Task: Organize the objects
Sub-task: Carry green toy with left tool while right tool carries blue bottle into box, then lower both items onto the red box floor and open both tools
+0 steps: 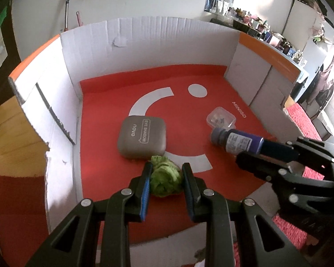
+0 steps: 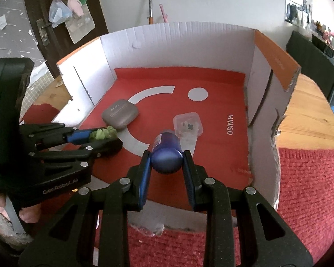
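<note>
My left gripper (image 1: pixel 165 169) is shut on a green lettuce-like toy (image 1: pixel 165 179) just above the red floor of an open cardboard box (image 1: pixel 144 40); it also shows in the right wrist view (image 2: pixel 103 134). My right gripper (image 2: pixel 167 156) is shut on a dark blue bottle (image 2: pixel 167 155), held on its side over the box floor; the bottle also shows in the left wrist view (image 1: pixel 240 141). A grey eye-shadow case (image 1: pixel 142 139) lies just beyond the green toy. A small clear plastic container (image 1: pixel 221 119) lies beyond the bottle's cap.
The box has white walls and orange flaps (image 2: pixel 276 60). It stands on a wooden table (image 2: pixel 311 122) with a red woven mat (image 2: pixel 311 189) at the near right. A door (image 2: pixel 33 22) and a cluttered shelf (image 1: pixel 256 22) stand behind.
</note>
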The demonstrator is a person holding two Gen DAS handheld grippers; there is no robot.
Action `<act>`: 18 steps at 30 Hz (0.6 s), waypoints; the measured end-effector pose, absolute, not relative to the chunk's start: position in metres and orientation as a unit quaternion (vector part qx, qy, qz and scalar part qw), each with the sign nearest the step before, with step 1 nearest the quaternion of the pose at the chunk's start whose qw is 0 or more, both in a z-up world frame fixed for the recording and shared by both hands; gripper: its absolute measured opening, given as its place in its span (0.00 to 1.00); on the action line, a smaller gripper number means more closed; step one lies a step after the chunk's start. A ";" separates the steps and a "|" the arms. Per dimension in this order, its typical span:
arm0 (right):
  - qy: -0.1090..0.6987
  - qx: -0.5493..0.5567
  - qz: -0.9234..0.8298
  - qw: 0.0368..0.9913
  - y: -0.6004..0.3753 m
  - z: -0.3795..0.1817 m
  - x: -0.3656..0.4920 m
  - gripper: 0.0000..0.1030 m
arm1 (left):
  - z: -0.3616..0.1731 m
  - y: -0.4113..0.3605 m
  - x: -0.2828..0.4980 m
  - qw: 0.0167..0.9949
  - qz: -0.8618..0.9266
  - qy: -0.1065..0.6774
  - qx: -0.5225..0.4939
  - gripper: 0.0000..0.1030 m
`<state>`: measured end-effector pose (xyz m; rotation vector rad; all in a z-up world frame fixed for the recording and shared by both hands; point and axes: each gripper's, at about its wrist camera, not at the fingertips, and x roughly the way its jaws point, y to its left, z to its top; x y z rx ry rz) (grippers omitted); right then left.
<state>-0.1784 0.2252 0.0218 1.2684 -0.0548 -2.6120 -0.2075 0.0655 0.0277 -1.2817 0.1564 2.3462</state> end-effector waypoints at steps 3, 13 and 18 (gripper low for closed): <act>-0.020 0.438 -0.891 0.116 0.225 0.019 -0.184 0.25 | 0.027 0.067 -0.211 0.229 0.852 0.055 -0.467 0.27; -0.034 0.447 -0.887 0.110 0.228 0.011 -0.198 0.26 | 0.025 0.067 -0.220 0.225 0.856 0.047 -0.464 0.27; -0.039 0.451 -0.885 0.110 0.227 0.009 -0.201 0.26 | 0.025 0.067 -0.220 0.224 0.857 0.045 -0.462 0.27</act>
